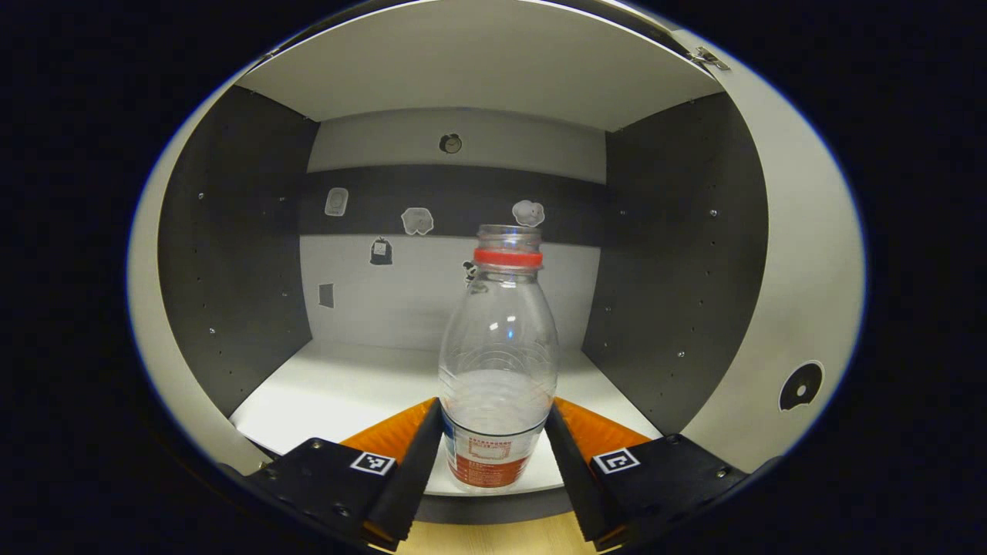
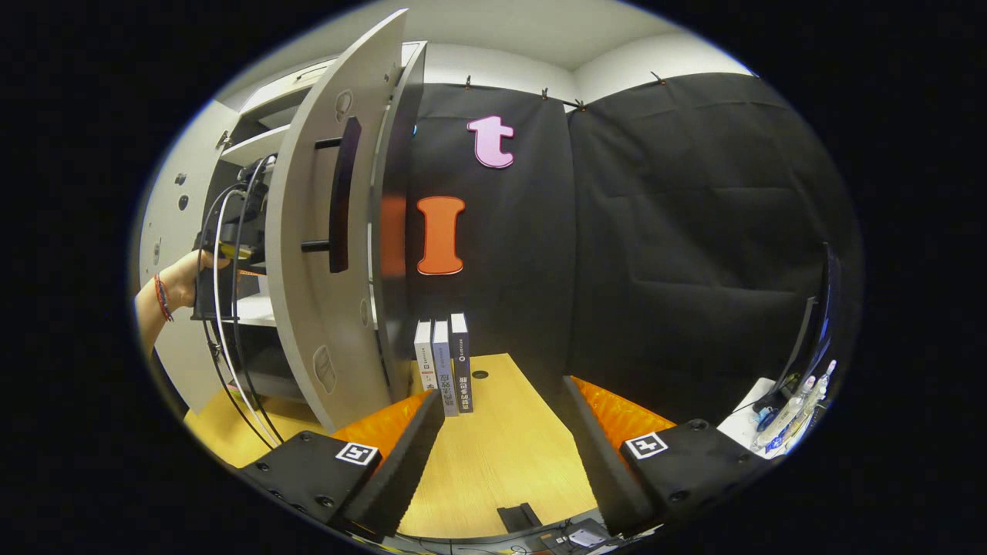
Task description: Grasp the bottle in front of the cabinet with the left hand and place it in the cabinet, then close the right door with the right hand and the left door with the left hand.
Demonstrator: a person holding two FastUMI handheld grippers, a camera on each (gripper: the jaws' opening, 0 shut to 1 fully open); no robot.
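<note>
A clear, capless plastic bottle (image 1: 499, 362) with a red neck ring and a red label stands upright between the fingers of my left gripper (image 1: 493, 420), which is shut on its lower body. It is just over the front edge of the white cabinet shelf (image 1: 339, 385). Both doors stand open: the right door (image 1: 802, 308) and the left door (image 1: 150, 308) frame the opening. In the right gripper view, my right gripper (image 2: 505, 401) is open and holds nothing above the wooden table (image 2: 501, 462). The right door (image 2: 324, 254) with its dark handle (image 2: 339, 193) stands to its left. A hand (image 2: 173, 285) holds the left gripper (image 2: 224, 254) at the cabinet.
The cabinet has dark side walls and a back wall (image 1: 432, 293) with small stickers. Three books (image 2: 447, 362) stand upright on the table beside the open right door. A monitor edge (image 2: 817, 324) and small bottles (image 2: 794, 412) sit at the far right. Cables (image 2: 231, 370) hang from the left gripper.
</note>
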